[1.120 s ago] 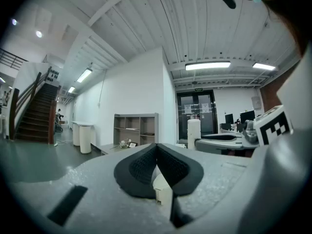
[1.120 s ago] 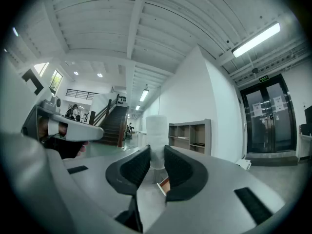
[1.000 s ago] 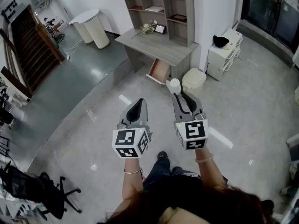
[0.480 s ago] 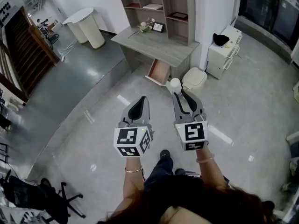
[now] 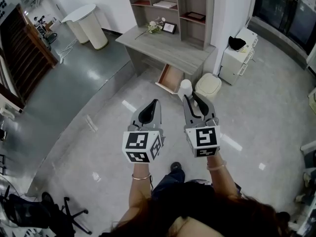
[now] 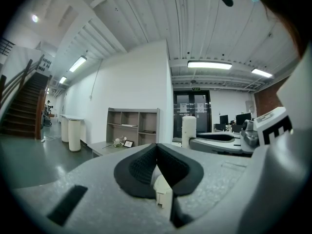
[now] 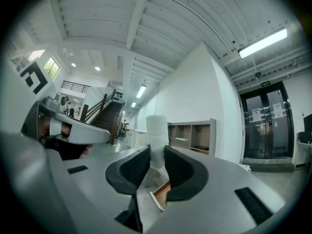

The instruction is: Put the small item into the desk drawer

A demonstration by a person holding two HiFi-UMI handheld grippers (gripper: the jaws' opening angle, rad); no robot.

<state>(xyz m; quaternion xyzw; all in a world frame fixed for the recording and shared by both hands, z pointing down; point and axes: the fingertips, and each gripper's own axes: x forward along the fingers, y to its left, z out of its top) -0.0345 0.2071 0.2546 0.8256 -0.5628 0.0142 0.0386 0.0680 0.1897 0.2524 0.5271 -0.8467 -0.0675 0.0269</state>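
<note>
The left gripper (image 6: 157,155) is clenched, its two dark pads pressed together with nothing between them. The right gripper (image 7: 157,164) grasps the small item (image 7: 156,133), a white cylinder, low on its body. Its long axis runs upright, crossing the line of the jaws, and its flat top points at 12 o'clock in the right gripper view, well above the pads. In the head view both grippers are held side by side over the pale floor (image 5: 98,107), left at 9 o'clock of right, both pointing toward 12 o'clock, and the item shows at the tip of the right one.

From the item in the head view, the desk drawer (image 5: 170,78) is near at 10 o'clock, pulled out and open, its wooden inside showing. The grey desk (image 5: 170,51) stands above it at 11 o'clock, bearing a shelf unit (image 5: 173,6), a bunch of flowers (image 5: 157,25) and a small picture frame (image 5: 170,27). A cream lidded bin (image 5: 207,86) stands at 3 o'clock, just beside the desk's end and close to the drawer. At 2 o'clock is a white cabinet (image 5: 236,58) with a black thing (image 5: 237,43) on top. Bare floor lies between the grippers and the drawer. Far off at 10 o'clock are a white round table (image 5: 86,21) and a dark staircase (image 5: 22,48); a black office chair (image 5: 57,211) is at 7 o'clock of the left gripper.
</note>
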